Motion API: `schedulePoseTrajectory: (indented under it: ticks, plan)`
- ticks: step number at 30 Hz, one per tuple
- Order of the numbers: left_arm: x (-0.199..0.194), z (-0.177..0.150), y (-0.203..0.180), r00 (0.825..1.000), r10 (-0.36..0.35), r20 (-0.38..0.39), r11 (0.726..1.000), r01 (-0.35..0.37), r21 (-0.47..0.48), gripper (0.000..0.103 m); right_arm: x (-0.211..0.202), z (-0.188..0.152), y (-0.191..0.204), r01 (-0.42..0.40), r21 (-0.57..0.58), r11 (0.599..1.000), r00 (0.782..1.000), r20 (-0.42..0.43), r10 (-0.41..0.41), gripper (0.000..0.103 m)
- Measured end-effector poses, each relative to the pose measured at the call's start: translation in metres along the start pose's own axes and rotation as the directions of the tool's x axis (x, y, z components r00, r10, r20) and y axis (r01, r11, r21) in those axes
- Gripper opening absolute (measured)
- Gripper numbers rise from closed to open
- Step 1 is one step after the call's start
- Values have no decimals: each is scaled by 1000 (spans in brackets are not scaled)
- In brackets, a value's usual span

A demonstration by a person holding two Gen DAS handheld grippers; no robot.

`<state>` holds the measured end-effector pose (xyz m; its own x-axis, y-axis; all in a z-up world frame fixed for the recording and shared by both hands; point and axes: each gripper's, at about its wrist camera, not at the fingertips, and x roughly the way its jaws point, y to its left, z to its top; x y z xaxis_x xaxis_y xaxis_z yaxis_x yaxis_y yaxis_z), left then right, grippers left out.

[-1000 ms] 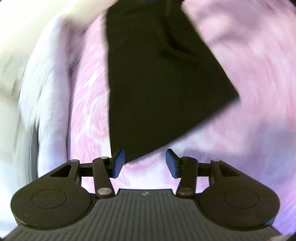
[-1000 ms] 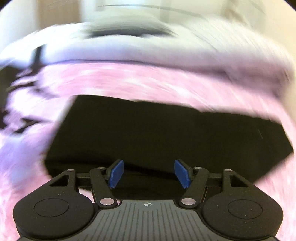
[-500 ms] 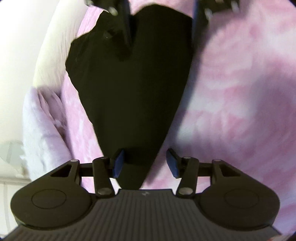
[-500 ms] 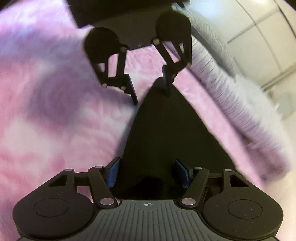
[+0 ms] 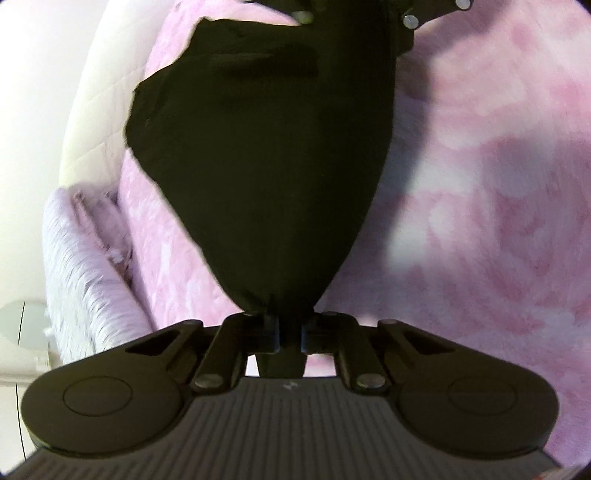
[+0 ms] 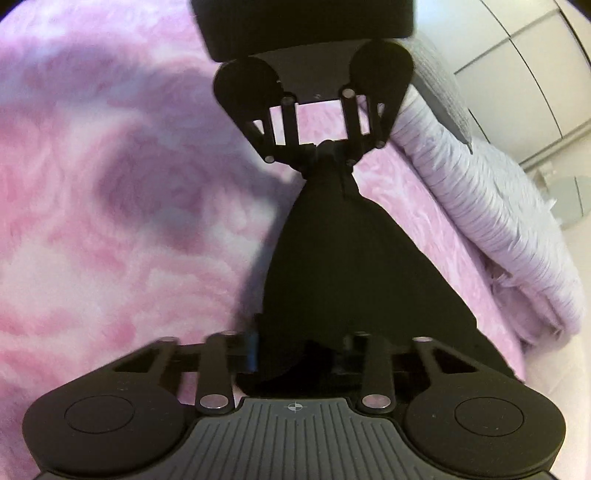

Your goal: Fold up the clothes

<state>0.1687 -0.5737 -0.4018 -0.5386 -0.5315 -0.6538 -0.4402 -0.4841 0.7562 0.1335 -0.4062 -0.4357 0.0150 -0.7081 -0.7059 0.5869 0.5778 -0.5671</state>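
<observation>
The left gripper and right gripper face each other. Both jaws are closing, pinching opposite ends of 1 black garment over the pink blanket.

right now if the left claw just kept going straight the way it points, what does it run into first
The black garment itself: the left claw is closing on its near corner, and the cloth stretches straight ahead. Past it, the right claw grips the far end, though depth is hard to judge. The pink blanket lies underneath.

Garment is seen as plain black, no pattern. Blanket is mottled pink w/ white patches. Folded throw is pale lilac w/ thin dark stripes. Both grippers' bodies are matte black; pad is blue.
</observation>
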Motion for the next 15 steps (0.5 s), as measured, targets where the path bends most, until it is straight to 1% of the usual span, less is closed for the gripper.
schedulePoseTrajectory:
  ticks: [1, 5, 7, 10, 13, 15]
  plan:
    - [-6, 1, 3, 1000, 7, -1, 1000, -7, -6, 7, -8, 2, -3, -12, -1, 1000, 1000, 11, 12, 17]
    - [-35, 5, 18, 1000, 12, -1, 1000, -12, -20, 6, -41, 15, -16, -60, -9, 998, 997, 40, 60, 15]
    - [-58, 3, 21, 1000, -6, -8, 1000, 5, -14, 6, -61, 24, -17, -89, 8, 996, 995, 48, 88, 15]
    - [-84, -2, 34, 998, -55, -35, 998, 55, -8, 6, -97, 39, -22, -148, 52, 988, 986, 80, 143, 15]
    - [-108, -4, 49, 990, -120, -67, 993, 120, -12, 6, -124, 55, -36, -259, 109, 960, 961, 128, 245, 15]
    - [-123, -1, 61, 985, -148, -85, 989, 145, -32, 7, -136, 57, -58, -336, 158, 929, 936, 166, 310, 15]
